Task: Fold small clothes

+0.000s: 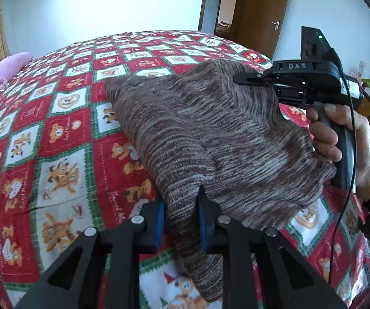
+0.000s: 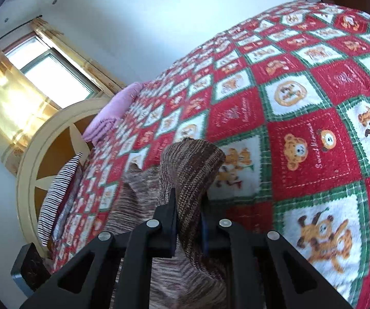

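In the left wrist view, your left tool (image 1: 181,221) points down over the bed (image 1: 56,134), and its blue pads pinch a fold of the knit (image 1: 210,134), a brown and white striped garment. The knit rises from those pads and stretches up and to the right, lifted off the quilt, with one end hanging below the tool. At its far upper corner your right tool (image 1: 239,79) clamps the cloth edge between flat black fingers. Your right hand (image 1: 339,139) wraps the grey handle, wrist low at the right edge, a dark sleeve behind it and a black cable running down past it. The bed carries a quilt of red and white squares with bears and green borders. A pink blanket (image 1: 2,72) lies at its far left. Beyond are a white wall, a brown door (image 1: 264,13) with a red paper cutting, and an open doorway beside it.

In the right wrist view, your right tool (image 2: 188,219) points slantwise down across the same quilt, clenched on a bunched ridge of the knit (image 2: 190,170), which arches above the fingertips and drops away below and to the left. Behind it stand a cream headboard (image 2: 30,154), a striped pillow (image 2: 56,193), the pink blanket (image 2: 112,110), and a window (image 2: 53,72) with yellow curtains.
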{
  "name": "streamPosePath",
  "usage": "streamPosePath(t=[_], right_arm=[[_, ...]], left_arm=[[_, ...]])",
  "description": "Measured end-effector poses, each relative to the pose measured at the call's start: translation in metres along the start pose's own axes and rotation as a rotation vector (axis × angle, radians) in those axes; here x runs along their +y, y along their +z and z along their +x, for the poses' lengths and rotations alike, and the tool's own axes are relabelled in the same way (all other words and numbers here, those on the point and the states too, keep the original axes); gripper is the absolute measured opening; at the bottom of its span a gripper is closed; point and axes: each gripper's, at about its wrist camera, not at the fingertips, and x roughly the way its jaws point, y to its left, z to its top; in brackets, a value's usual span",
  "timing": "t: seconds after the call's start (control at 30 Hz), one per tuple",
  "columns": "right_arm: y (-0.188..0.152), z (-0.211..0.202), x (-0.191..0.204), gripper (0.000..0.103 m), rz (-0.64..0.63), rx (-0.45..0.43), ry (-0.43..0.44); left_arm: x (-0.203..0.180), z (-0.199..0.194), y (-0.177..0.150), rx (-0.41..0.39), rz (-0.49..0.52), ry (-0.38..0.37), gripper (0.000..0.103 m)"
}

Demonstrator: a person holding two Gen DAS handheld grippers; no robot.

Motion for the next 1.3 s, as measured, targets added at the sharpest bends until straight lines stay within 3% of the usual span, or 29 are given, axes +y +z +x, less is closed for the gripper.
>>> streamPosePath(t=[0.63,1.3], right_arm=[[-0.054,-0.006,0.09,0.012,-0.069,0.034,0.12],[-0.103,0.064,0.21,0.012,-0.17,0.144,0.267]], left_arm=[[0.026,-0.089,-0.046,-0.045,-0.027,0.072,0.021],[0.093,-0.166,-0.107,-0.108,-0.159,0.207,0.021]])
